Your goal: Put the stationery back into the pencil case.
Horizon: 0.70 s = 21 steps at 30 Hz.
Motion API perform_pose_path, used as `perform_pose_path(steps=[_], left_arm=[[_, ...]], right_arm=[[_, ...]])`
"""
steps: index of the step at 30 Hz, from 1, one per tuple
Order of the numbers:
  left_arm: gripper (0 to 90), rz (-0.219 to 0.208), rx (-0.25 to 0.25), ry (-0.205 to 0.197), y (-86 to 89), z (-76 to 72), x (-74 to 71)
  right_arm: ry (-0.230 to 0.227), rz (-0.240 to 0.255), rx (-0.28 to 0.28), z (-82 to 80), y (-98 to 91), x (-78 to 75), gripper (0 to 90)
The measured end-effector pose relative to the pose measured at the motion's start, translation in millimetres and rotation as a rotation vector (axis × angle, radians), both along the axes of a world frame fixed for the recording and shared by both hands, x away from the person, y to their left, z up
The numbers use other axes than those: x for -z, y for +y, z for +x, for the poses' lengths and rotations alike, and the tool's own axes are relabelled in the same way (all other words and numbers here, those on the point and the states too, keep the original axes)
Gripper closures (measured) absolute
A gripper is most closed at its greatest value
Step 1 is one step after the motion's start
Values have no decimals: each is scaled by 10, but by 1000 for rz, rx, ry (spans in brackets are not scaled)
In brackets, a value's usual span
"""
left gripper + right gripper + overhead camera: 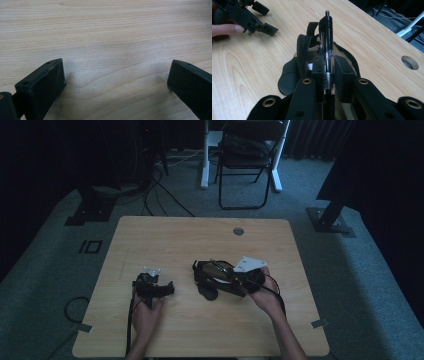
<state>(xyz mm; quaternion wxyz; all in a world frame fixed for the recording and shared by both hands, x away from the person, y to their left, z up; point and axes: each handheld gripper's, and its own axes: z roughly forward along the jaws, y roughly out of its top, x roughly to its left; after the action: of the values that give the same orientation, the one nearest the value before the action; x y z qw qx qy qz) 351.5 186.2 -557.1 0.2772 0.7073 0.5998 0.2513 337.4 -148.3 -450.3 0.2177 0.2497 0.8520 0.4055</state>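
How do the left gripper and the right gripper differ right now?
The left gripper has its jaws spread wide with only bare table between them; the right gripper is clamped on a shiny black pen. The left gripper is over open wood, the right over a black pouch. Both are black, two-jawed and hand-held.

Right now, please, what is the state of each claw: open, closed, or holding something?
Left claw: open, holding nothing, over the bare table.
Right claw: closed on a black pen, above an open black pouch.
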Motion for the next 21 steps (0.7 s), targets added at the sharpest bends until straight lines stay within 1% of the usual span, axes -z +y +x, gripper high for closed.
perform_pose_path(steps=[12, 18, 21], left_arm=[[15, 0, 0, 0, 0, 0, 0], [15, 0, 0, 1, 0, 0, -1], [15, 0, 0, 1, 0, 0, -1]], right_arm=[[9, -25, -8, 121, 36, 35, 797], [11, -24, -11, 171, 52, 39, 798], [22, -26, -25, 205, 61, 58, 797]])
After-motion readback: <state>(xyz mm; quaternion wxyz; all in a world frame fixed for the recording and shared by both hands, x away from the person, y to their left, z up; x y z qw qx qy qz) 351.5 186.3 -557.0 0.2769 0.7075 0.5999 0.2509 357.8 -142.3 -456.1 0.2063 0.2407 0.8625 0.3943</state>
